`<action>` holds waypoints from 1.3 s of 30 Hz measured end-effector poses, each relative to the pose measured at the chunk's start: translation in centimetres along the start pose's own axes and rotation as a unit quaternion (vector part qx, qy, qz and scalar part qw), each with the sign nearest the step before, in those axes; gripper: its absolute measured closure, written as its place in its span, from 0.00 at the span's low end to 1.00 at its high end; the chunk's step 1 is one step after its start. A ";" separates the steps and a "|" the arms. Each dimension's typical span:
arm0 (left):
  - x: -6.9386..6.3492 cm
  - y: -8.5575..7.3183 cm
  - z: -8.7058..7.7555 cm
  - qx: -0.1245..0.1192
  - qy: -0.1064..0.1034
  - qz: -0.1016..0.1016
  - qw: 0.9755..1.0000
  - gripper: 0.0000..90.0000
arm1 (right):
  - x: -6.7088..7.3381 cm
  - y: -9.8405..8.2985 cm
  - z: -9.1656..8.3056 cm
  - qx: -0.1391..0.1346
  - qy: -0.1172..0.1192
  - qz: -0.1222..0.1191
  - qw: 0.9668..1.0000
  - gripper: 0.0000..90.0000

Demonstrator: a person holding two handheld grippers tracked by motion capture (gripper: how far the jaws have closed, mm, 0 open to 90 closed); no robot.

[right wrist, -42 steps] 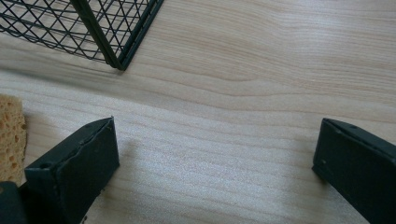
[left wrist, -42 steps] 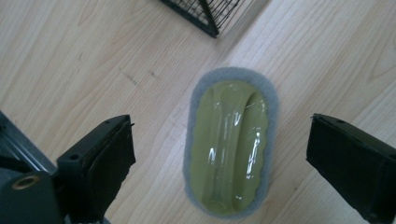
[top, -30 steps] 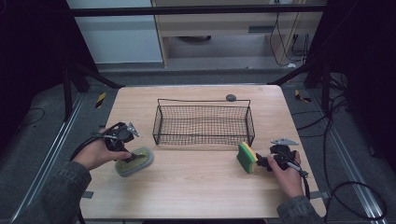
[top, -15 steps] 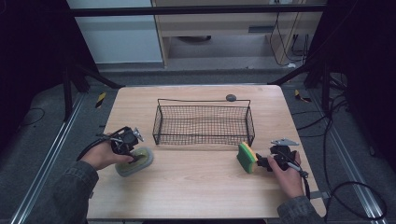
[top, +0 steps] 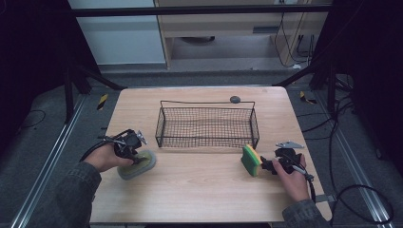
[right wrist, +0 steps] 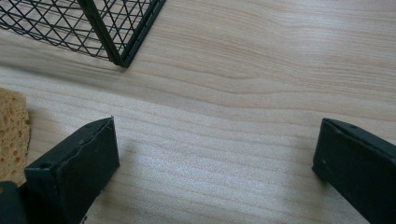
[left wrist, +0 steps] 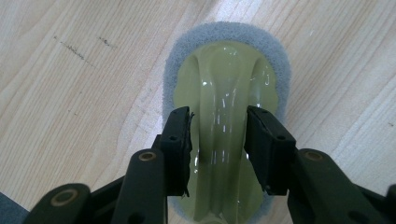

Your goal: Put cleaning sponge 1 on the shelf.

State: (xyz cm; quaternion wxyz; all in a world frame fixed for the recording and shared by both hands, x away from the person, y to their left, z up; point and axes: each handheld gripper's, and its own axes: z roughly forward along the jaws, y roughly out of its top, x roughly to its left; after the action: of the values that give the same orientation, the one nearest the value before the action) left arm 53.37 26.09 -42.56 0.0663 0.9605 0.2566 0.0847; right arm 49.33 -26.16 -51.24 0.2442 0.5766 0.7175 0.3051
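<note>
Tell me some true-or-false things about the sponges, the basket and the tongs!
1. The left tongs straddle the ridge handle of the grey scrubber. True.
2. The yellow-green sponge lies inside the wire basket. False: it stands on the table, outside the basket.
3. The right tongs stand wide open. True.
4. The wire basket holds two sponges. False: nothing is in it.

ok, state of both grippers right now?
Left gripper: jaws have just been closing, now on the raised grip of the scrubber.
Right gripper: open, nothing between the jaws, sponge beside it.
</note>
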 end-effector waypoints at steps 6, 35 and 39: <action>0.2 0.1 0.3 0.003 -0.007 -0.005 1.000 0.69 | 0.0 0.0 0.0 0.000 0.000 0.000 1.000 0.01; -2.2 -1.9 -5.8 -0.130 0.111 0.022 0.985 0.78 | 0.2 0.2 0.2 0.001 0.004 -0.003 1.000 0.00; -1.9 -1.6 -6.2 -0.151 0.118 0.026 0.981 0.78 | 0.2 0.2 0.2 -0.001 0.003 -0.003 1.000 0.01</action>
State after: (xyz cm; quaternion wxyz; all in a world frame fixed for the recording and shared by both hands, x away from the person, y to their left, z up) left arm 49.72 27.01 -37.03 0.1777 0.9289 0.2220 0.2372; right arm 49.60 -25.91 -51.27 0.2434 0.5732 0.7195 0.3073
